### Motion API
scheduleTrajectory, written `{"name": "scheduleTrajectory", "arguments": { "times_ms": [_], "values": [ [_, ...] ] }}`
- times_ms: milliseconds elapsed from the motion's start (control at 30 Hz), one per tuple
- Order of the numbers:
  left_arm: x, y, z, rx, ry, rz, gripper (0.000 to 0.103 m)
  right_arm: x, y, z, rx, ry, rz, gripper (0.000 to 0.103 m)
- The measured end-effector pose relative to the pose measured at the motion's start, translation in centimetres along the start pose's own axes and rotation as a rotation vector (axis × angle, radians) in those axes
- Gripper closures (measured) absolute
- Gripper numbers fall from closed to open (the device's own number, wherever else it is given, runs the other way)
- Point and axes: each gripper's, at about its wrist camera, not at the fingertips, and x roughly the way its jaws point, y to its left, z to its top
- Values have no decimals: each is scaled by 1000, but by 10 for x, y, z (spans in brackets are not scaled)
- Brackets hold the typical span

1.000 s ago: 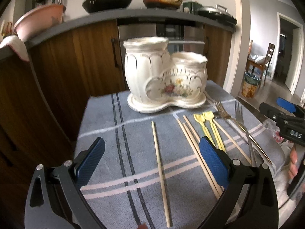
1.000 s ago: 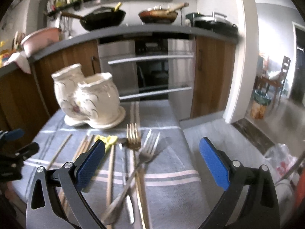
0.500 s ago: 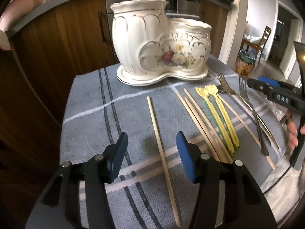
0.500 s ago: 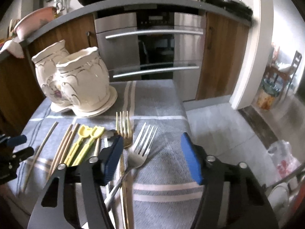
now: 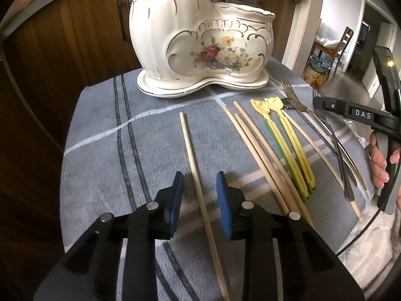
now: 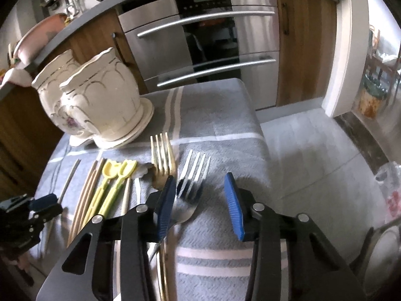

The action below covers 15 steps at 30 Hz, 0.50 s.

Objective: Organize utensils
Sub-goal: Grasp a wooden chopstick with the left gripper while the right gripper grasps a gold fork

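Note:
A white ceramic two-pot utensil holder (image 5: 200,40) stands at the back of a grey striped cloth (image 5: 105,135). My left gripper (image 5: 199,195) is low over the cloth, its jaws narrowly open on either side of a lone wooden chopstick (image 5: 193,160), not touching it. More chopsticks (image 5: 255,148), two yellow spoons (image 5: 283,135) and forks (image 5: 323,128) lie to the right. My right gripper (image 6: 200,198) is open over the silver fork (image 6: 193,178), next to the gold fork (image 6: 161,155). The holder (image 6: 100,105) shows at the left there.
The cloth's right edge (image 6: 258,135) drops off to the floor. Wooden cabinets (image 5: 82,25) and a steel oven (image 6: 200,37) stand behind the table. A chair (image 5: 345,40) and a doorway are at the far right.
Both grippers have come down and forward toward the cloth, and their jaws have narrowed. The left one now straddles the lone chopstick; the right one is over the silver fork.

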Motion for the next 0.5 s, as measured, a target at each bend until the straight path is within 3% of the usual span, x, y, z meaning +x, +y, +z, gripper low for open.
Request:
{"name": "scheduleTrajectory", "arguments": {
  "times_ms": [167, 367, 500],
  "values": [
    [2, 4, 5, -15, -2, -6, 94, 3, -4, 2, 37, 10, 48, 70],
    [3, 3, 7, 6, -14, 4, 98, -2, -4, 2, 54, -5, 73, 100],
    [2, 4, 6, 0, -14, -10, 98, -18, 1, 1, 32, -62, 77, 100]
  ]
}}
